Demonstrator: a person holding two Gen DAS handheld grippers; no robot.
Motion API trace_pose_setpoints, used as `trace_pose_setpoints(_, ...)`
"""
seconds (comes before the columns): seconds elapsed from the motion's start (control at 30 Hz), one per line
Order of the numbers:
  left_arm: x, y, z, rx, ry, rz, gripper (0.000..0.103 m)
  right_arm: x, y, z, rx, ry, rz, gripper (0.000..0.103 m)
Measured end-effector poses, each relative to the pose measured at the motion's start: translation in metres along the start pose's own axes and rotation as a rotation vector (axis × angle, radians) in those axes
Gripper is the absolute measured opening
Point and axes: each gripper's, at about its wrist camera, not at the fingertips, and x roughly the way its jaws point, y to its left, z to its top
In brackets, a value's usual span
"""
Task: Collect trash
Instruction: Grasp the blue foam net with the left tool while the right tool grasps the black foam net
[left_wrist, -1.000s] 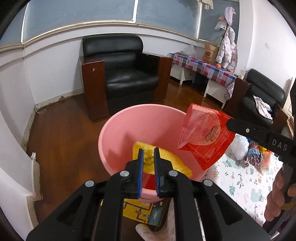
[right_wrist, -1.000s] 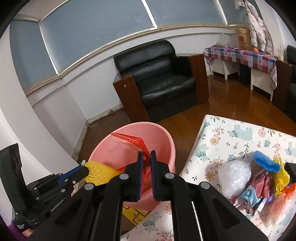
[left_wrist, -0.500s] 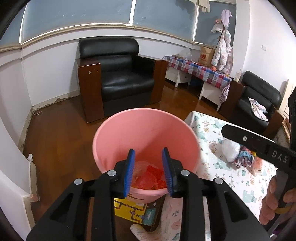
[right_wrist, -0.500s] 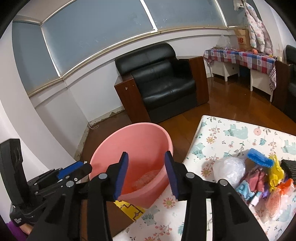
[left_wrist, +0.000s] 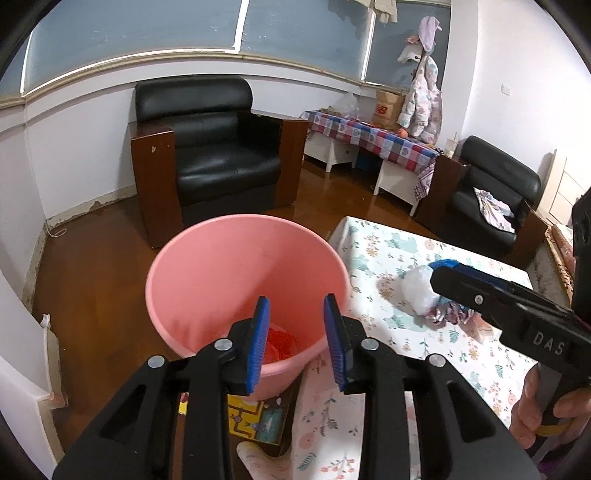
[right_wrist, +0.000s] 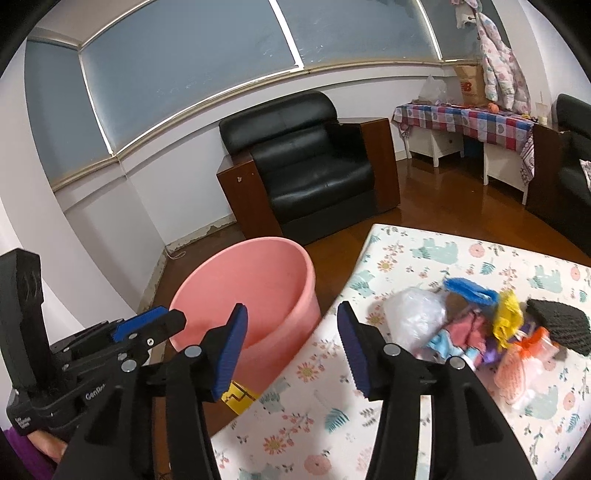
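Note:
A pink bucket (left_wrist: 243, 226) stands on the floor beside the table, with a red wrapper (left_wrist: 282, 341) lying in its bottom. My left gripper (left_wrist: 297, 314) hovers over the bucket's near rim, open and with nothing between its blue pads. My right gripper (right_wrist: 291, 317) sits between the bucket (right_wrist: 258, 245) and the table edge, its jaws opening and empty. On the floral tablecloth (right_wrist: 424, 254) lies a trash pile: a white plastic bag (right_wrist: 413, 317), a blue piece (right_wrist: 469, 290), a yellow wrapper (right_wrist: 508, 314) and a black mesh pad (right_wrist: 557, 325).
A black armchair (left_wrist: 218, 162) stands behind the bucket on the wooden floor. A checked-cloth table (left_wrist: 373, 136) and a second black chair (left_wrist: 495, 195) line the far wall. A yellow printed sheet (left_wrist: 243, 417) lies under the bucket's near side.
Both grippers opened and let go of the yellow and red wrappers, which dropped into the bucket. Both hands drew back, and the right view swung toward the trash pile.

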Motion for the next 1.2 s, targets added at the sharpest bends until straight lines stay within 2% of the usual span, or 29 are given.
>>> trace_pose_setpoints(0.3, 0.008, -0.027, -0.002, 0.018, 0.036, -0.094, 0.03, -0.045, -0.04, -0.022, 0.052, -0.024, -0.077, 0.057)
trace_pose_setpoints(0.63, 0.031, -0.082, -0.006, 0.113, 0.091, -0.22, 0.03, -0.088, -0.117, -0.058, 0.195, -0.029, -0.226, 0.059)
trace_pose_setpoints(0.77, 0.039, -0.108, -0.006, 0.162, 0.11, -0.256, 0.031, -0.094, -0.141, -0.068, 0.244, -0.02, -0.244, 0.059)
trace_pose_setpoints(0.97, 0.054, -0.145, 0.0, 0.23, 0.132, -0.287, 0.031, -0.095, -0.154, -0.075, 0.262, -0.017, -0.239, 0.059)
trace_pose_setpoints(1.07, 0.06, -0.158, 0.01, 0.267, 0.129, -0.282, 0.031, -0.094, -0.156, -0.071, 0.254, -0.026, -0.24, 0.059)
trace_pose_setpoints(1.2, 0.073, -0.17, 0.03, 0.261, 0.139, -0.282, 0.031, -0.097, -0.163, -0.066, 0.261, -0.052, -0.239, 0.059)
